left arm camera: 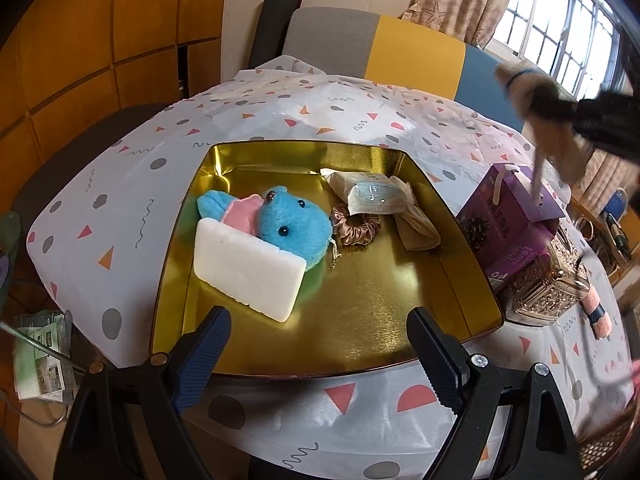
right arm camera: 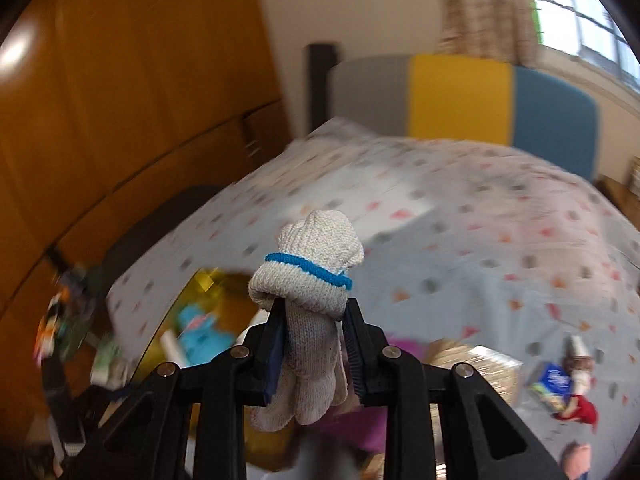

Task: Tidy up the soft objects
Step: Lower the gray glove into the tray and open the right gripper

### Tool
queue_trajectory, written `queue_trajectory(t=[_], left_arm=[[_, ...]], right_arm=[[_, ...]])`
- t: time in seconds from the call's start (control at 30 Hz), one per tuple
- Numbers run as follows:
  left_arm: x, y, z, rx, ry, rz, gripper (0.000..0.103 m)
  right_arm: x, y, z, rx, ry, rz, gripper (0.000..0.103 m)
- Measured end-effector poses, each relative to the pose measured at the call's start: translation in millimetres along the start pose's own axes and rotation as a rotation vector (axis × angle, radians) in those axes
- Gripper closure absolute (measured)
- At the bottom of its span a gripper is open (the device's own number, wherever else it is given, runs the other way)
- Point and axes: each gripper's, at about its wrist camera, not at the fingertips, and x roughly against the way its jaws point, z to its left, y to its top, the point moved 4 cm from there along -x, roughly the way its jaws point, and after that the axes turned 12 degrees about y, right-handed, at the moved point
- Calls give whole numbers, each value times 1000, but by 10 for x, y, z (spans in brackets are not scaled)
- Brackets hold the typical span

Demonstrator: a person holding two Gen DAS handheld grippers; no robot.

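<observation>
A gold tin tray [left arm camera: 372, 304] sits on the table and holds a blue plush toy [left arm camera: 288, 224], a white foam block [left arm camera: 248, 272], a brown scrunchie [left arm camera: 356, 230], a packaged face mask [left arm camera: 372, 198] and a beige cloth [left arm camera: 418, 220]. My left gripper [left arm camera: 320, 356] is open and empty at the tray's near edge. My right gripper [right arm camera: 314, 320] is shut on a white knitted glove with a blue band [right arm camera: 312, 272], held high above the table; it shows blurred at the upper right of the left wrist view [left arm camera: 532, 96].
A purple box [left arm camera: 508, 216] and an ornate metallic box [left arm camera: 548, 288] stand right of the tray. A pink item [left arm camera: 598, 316] lies by them. A grey, yellow and blue chair back [left arm camera: 384, 48] is behind the table. Small toys [right arm camera: 568, 384] lie at the right.
</observation>
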Motion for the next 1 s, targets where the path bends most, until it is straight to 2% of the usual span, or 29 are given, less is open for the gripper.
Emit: queue_trajectory(t=[0.13,0.3,0.53,0.6,0.7,1.0], left_arm=[[-3,-15,33,5,1,2,13],[-27,-25,66,13,5,7,13],[-32,-44,107,18,12,10,13],[-34,-51,123,22,15,12,13],[-37,-56,141,27,19,13,13],[9,-26,152,30,24,-6,13]], right_arm=[[-346,-306,297,39,58,104,76],[-724,-623,469,39,99,207,75],[-1089,-862,440,17,70,283,71],[-1131,-922,441,10,56,291,69],[-1151,-950,437,-10,63,294,61],[-806,-907,505,24,34,215,61]])
